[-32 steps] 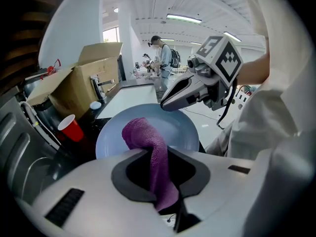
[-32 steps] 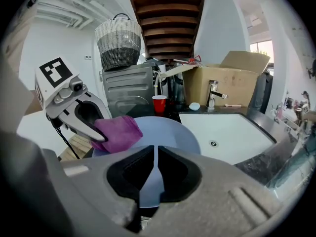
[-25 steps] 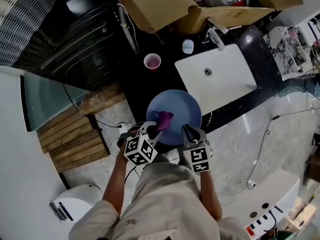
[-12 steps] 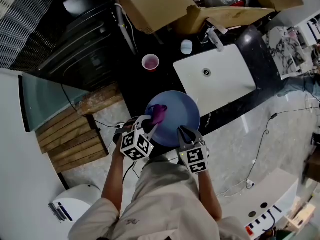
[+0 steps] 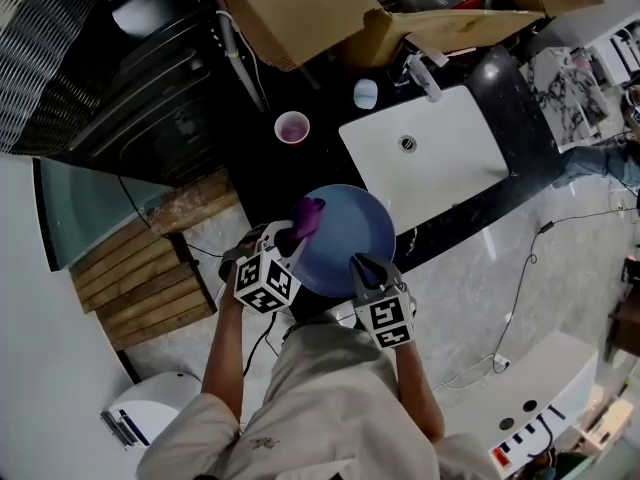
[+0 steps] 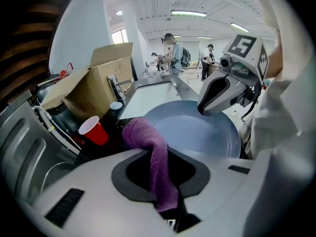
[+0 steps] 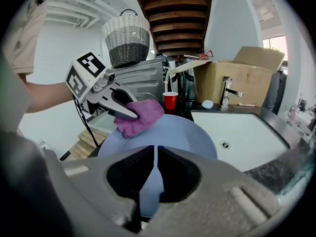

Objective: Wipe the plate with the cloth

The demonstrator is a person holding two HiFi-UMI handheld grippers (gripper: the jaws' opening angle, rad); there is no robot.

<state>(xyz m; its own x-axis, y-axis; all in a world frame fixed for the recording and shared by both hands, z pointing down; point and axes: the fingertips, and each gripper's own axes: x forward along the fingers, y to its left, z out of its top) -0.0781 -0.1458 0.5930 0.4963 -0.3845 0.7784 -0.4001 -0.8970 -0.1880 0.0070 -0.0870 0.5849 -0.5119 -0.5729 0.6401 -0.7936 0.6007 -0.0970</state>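
A pale blue plate (image 5: 345, 233) is held out over the dark counter edge. My right gripper (image 5: 362, 268) is shut on its near rim (image 7: 148, 191). My left gripper (image 5: 290, 236) is shut on a purple cloth (image 5: 306, 218), whose bunched end lies on the plate's left rim. In the left gripper view the cloth (image 6: 155, 157) runs out between the jaws onto the plate (image 6: 197, 132). The right gripper view shows the cloth (image 7: 140, 116) pressed on the plate's far left edge by the left gripper (image 7: 123, 113).
A white sink (image 5: 425, 153) with a tap (image 5: 420, 73) lies just beyond the plate. A red cup (image 5: 291, 126) and a small pale cup (image 5: 365, 93) stand on the black counter (image 5: 260, 168). Cardboard boxes (image 5: 300, 8) sit behind. A wooden pallet (image 5: 140, 278) lies at left.
My left gripper has carried the cloth leftward and away from me across the plate, from near the middle to the left rim. My right gripper has kept its grip on the plate.
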